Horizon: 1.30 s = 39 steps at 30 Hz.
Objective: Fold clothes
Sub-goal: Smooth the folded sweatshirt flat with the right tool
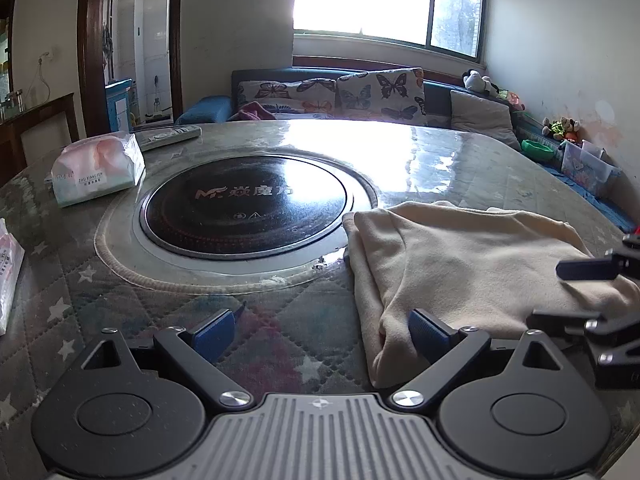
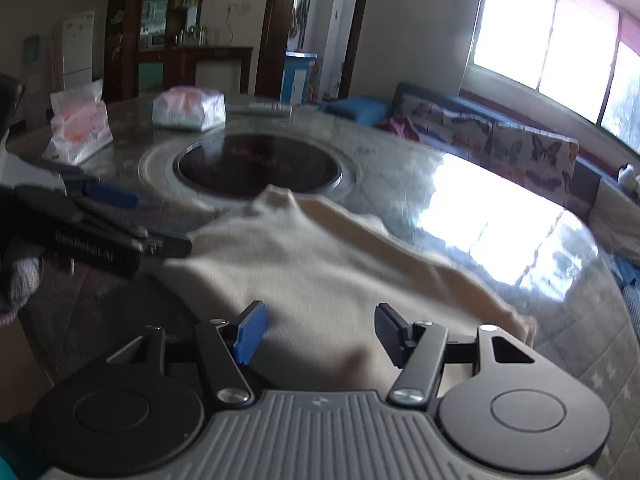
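A cream garment (image 1: 460, 264) lies folded on the round table, right of the black hotplate (image 1: 246, 210). My left gripper (image 1: 324, 330) is open just above the quilted tablecloth, its right finger against the garment's near left corner. The right gripper (image 1: 592, 300) shows at the right edge of this view, over the cloth. In the right wrist view the cream garment (image 2: 320, 264) spreads out ahead and my right gripper (image 2: 320, 334) is open just over its near edge, nothing between the fingers. The left gripper (image 2: 108, 216) reaches in from the left. That view is blurred.
Two tissue packs (image 1: 98, 168) (image 2: 78, 128) and a remote (image 1: 168, 136) sit on the far left of the table (image 1: 120, 280). A sofa with butterfly cushions (image 1: 332, 94) runs behind, under a bright window. A sleeve (image 2: 20, 280) shows at the left.
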### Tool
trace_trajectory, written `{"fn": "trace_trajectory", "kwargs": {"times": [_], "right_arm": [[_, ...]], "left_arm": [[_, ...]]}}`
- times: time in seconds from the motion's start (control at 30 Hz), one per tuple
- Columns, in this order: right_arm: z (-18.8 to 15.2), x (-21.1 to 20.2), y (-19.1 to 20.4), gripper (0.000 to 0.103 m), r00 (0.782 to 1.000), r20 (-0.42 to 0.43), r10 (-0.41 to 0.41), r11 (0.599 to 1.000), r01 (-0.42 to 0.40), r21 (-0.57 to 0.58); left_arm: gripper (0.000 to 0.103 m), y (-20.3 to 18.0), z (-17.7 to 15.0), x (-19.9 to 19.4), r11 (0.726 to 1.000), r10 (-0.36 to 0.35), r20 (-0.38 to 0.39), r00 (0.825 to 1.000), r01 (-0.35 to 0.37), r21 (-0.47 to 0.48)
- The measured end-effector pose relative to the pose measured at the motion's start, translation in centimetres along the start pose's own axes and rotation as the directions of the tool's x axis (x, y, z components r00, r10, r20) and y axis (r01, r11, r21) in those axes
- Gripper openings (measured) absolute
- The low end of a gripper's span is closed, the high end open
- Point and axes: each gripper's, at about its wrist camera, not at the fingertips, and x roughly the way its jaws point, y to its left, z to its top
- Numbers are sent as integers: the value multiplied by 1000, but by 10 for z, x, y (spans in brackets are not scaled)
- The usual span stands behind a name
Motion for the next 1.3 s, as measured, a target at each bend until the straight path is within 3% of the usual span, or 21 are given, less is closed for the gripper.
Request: {"fn": "trace_trajectory", "kwargs": {"times": [0.23,0.43,0.63,0.9,1.07,1.17,1.3], "right_arm": [[-5,-23,-15,60,1000,26,-12,997,10,74],[-27,-24,-23,59,997,-37,-69,994,72,85],[-23,-39,-31,59,995,19,-97,989,94,114],[-31,-26,-30,57,991,-2,-132,986,131,98],[-30,-45,-39,50,991,22,-136,982,131,138],[-38,-43,-43,40,991,-12,-133,980,134,148],[-44,-46,-44,38,990,-21,-138,978,140,152]], "left_arm": [[95,-6,9,-7,1000,7,22,1000,-7,21],[95,-18,14,-4,999,-11,24,1000,10,47],[95,-30,19,0,997,-28,28,999,26,71],[95,-41,13,9,993,-29,3,1000,28,114],[95,-38,11,12,994,-32,-10,999,33,104],[95,-38,11,12,994,-32,-11,999,33,106],[95,-37,11,13,994,-32,-13,999,34,108]]}}
